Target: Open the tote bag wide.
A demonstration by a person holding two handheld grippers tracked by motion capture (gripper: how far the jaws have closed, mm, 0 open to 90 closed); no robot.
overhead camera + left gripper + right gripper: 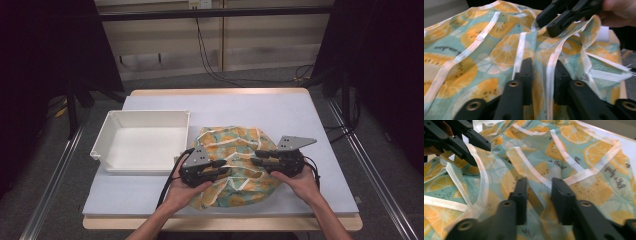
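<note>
Cloth, thin and limp, printed with orange citrus slices on teal and edged in white tape [235, 165], lies crumpled on the pale table mat [300, 120] just right of the white plastic bin [145, 142]. I judge it light and floppy; the stitched tape gives the surest hold. My left gripper [541, 82] pinches a fold; my right gripper [537, 202] straddles fabric, and I cannot tell whether it grips. Bunched, it shows no clear long axis.

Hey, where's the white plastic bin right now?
In the high view, the white plastic bin sits left of centre on the pale grey table mat, just left of the crumpled orange-and-teal fruit-print cloth.
</note>
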